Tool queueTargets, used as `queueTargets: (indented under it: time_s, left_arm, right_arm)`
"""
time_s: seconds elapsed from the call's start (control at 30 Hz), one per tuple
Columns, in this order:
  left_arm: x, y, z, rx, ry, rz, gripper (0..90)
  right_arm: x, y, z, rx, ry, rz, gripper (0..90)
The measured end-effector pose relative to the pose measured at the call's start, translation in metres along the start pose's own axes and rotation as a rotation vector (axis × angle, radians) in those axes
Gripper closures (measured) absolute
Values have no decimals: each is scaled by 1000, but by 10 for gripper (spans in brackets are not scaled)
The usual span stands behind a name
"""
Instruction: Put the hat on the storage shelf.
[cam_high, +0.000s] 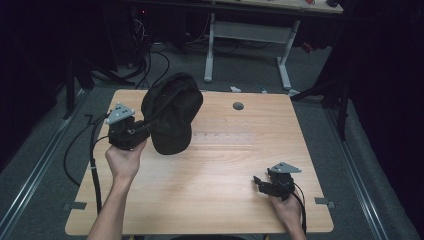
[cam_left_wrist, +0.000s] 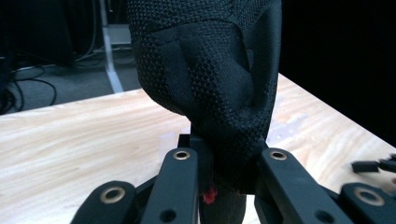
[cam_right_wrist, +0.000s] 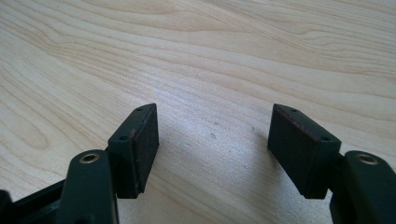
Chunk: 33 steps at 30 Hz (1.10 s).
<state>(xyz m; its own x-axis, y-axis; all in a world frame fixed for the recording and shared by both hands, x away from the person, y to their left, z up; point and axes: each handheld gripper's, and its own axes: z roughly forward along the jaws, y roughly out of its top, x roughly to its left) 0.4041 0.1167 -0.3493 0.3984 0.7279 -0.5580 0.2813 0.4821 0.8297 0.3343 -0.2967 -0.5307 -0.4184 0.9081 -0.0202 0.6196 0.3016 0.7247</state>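
Observation:
A black cap (cam_high: 171, 114) of dimpled mesh fabric hangs above the left part of the wooden table (cam_high: 225, 160), lifted off its surface. My left gripper (cam_high: 142, 127) is shut on the cap's lower edge; in the left gripper view the cap (cam_left_wrist: 210, 79) bulges up between the two black jaws of the left gripper (cam_left_wrist: 229, 161). My right gripper (cam_high: 259, 184) rests low near the table's front right, open, with nothing between its jaws. In the right gripper view its pads (cam_right_wrist: 145, 140) stand wide apart over bare wood, the right gripper (cam_right_wrist: 215, 126) empty.
A round grey grommet (cam_high: 238, 106) sits in the table's far side. Behind the table stands a white-legged desk (cam_high: 250, 35), with cables on the floor at the left. Cables (cam_high: 92, 160) trail from the left gripper over the table's left edge.

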Motion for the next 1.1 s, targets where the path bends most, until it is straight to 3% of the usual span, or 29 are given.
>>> queueTargets:
  time_s: [0.23,0.63,1.1]
  left_arm:
    - [0,6,18,-19,40,33,818]
    - [4,2,39,-40,98,57,817]
    - [3,-11,51,-50,123,85,816]
  right_arm:
    - [0,0,0,1,0,1,339]
    - [0,0,0,1,-1,1,338]
    - [0,0,0,1,0,1,336]
